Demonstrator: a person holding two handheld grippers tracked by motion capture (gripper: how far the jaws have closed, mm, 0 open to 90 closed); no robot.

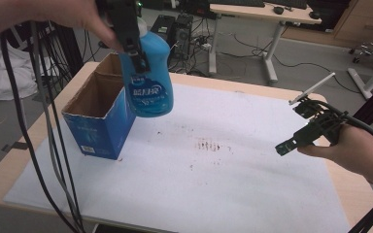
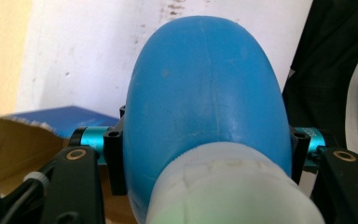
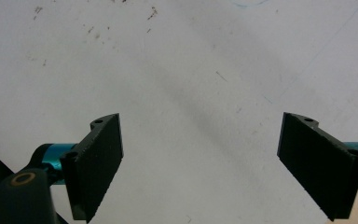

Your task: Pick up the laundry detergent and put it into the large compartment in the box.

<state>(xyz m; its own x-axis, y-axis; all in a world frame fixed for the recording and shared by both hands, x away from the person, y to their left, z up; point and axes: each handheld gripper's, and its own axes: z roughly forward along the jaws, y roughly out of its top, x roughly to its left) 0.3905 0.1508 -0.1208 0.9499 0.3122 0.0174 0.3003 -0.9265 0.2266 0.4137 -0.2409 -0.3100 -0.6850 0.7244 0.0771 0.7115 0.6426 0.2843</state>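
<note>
Left tool [image 1: 137, 57] is pinching the blue bottle [image 1: 149, 80] near its top, 1 jaw on each side. In the left tool's own view the bottle [image 2: 205, 98] sits between the 2 black jaws, pads pressed on the blue body just past the white cap [image 2: 233, 191]. Left hand [image 1: 73, 14] is at the top left of the high view.

Bottle hangs upright in the air, clear of the tabletop [image 1: 213, 194]. It is at the right edge of the open blue box [image 1: 99, 128], overlapping the box's upper right corner in the high view. Cannot tell from that angle whether it touches the box. White label print faces the camera.

Box stands on the left part of the white sheet [image 1: 252, 189], top flaps open, brown cardboard inside. In the left tool's view the box [image 2: 37, 126] shows below and to the left of the bottle.

Right tool [image 1: 305, 127] is spread, nothing between the jaws. Its own view shows the right tool [image 3: 200, 163] with 2 pads wide apart over the bare white sheet [image 3: 191, 70]. Right hand [image 1: 354, 150] holds it near the sheet's right edge, well apart from bottle and box.

Small dark specks on the sheet's middle [image 1: 208, 144].
</note>
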